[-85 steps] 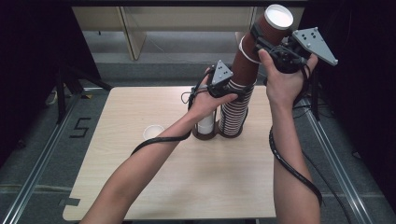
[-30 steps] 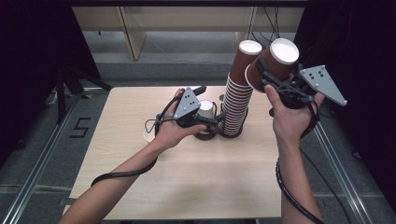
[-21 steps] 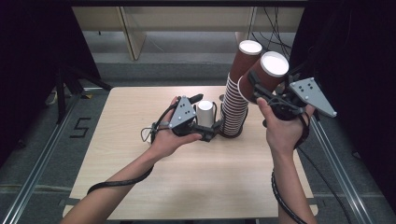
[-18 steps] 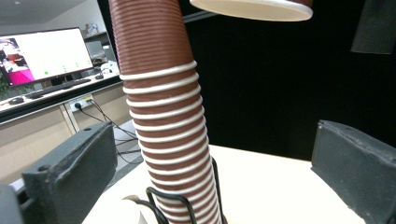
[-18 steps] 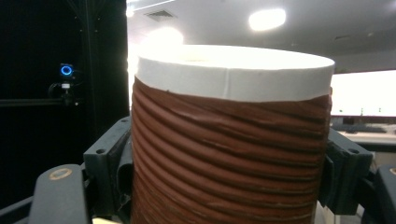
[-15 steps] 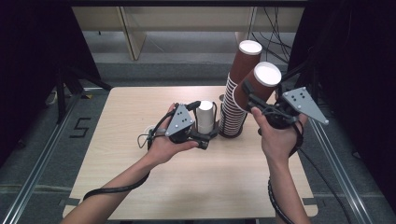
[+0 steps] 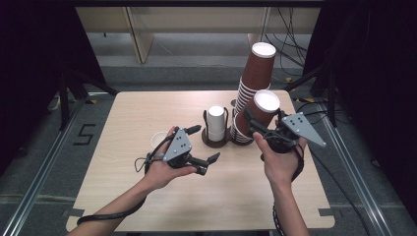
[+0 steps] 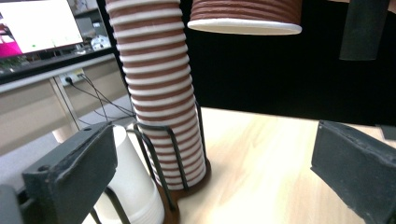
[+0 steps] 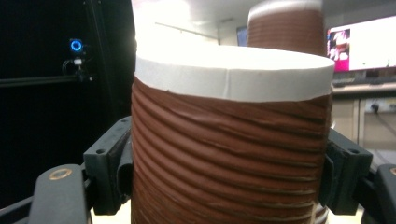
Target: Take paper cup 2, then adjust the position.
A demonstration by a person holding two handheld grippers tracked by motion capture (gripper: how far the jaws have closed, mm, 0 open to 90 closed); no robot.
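Table (image 7: 147,206), pale wood, rounded corners; the near half lies bare, with open room on either side of the hands. Tall stack of brown ribbed cups (image 7: 251,93), upside down, seated in a dark wire holder (image 7: 216,140) at the far middle of the table and leaning toward the right rear; a shorter stack of white cups (image 7: 215,124) stands in the holder just left of it. Right gripper (image 7: 263,129), jaws clamped on the ribbed sides of a single brown cup (image 7: 259,114), which is held off the table just in front of the tall stack, white base up, long axis tilted up and away. Left gripper (image 7: 205,145), jaws spread wide with nothing between them, pointing toward the holder over bare tabletop. One white cup (image 7: 158,139) sits alone just beyond the left hand.
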